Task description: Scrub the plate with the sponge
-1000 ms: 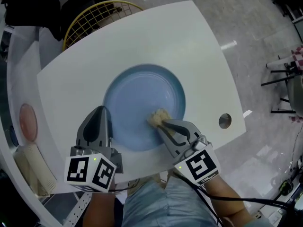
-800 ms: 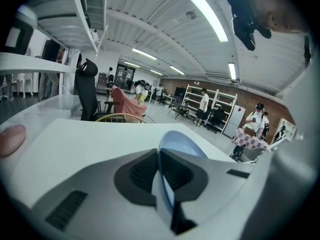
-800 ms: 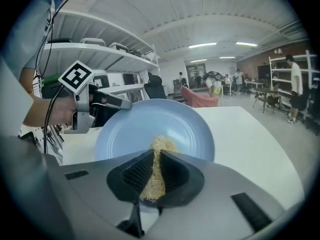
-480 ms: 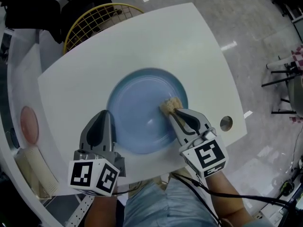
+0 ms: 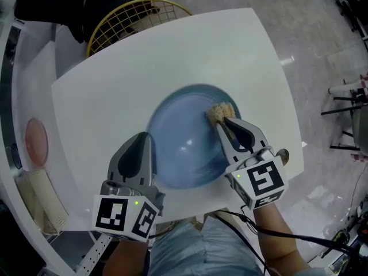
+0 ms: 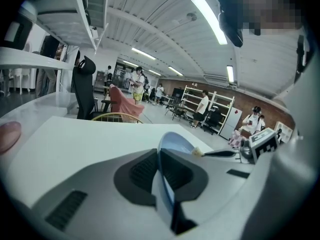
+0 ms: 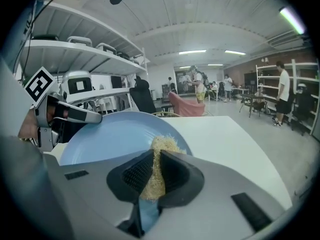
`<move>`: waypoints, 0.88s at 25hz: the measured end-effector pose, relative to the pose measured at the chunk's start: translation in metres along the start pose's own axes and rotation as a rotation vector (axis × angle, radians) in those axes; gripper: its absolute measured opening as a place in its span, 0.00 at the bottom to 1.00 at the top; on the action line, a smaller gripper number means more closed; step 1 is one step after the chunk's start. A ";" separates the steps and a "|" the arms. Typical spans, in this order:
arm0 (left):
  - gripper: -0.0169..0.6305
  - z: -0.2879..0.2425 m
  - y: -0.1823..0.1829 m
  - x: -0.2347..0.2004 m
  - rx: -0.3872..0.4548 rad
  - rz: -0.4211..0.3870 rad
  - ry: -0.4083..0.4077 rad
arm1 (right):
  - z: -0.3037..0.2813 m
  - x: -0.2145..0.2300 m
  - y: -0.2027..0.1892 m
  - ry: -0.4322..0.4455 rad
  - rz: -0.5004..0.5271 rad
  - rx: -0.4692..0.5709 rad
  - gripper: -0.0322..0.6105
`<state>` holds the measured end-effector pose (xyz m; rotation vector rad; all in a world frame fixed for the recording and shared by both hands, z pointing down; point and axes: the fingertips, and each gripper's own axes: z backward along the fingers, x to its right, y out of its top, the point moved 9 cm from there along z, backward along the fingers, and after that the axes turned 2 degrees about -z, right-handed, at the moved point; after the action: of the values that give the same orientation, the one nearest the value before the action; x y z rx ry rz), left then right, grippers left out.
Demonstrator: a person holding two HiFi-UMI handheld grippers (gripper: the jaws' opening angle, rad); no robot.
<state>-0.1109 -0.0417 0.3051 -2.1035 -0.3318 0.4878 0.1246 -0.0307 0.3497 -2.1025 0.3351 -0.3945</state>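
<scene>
Round, glossy blue plate (image 5: pixel 184 145) at the middle of the smooth white table (image 5: pixel 172 56), its near-left rim pinched between the left gripper's (image 5: pixel 142 141) jaws. The right gripper (image 5: pixel 223 121) clamps a coarse, straw-coloured fibrous sponge (image 5: pixel 218 112). The sponge's long axis runs along the jaws, with its tip on the plate's far-right inner face.

White table (image 5: pixel 172 50) held a blue plate (image 5: pixel 178 134) near its front edge; small round fitting (image 5: pixel 283 154) sat at right edge.
</scene>
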 end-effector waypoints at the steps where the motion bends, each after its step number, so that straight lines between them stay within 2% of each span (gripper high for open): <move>1: 0.07 0.000 0.000 0.001 0.002 0.002 -0.002 | -0.002 -0.001 0.002 0.003 0.004 0.004 0.12; 13: 0.07 -0.005 0.009 0.005 0.003 0.007 0.001 | -0.017 -0.024 0.027 0.090 0.072 0.044 0.12; 22: 0.07 -0.004 0.008 0.002 0.002 0.015 0.020 | -0.019 -0.058 0.035 0.207 0.114 0.076 0.12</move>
<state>-0.1068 -0.0479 0.3002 -2.1089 -0.3048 0.4757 0.0613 -0.0418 0.3213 -1.9621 0.5495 -0.5499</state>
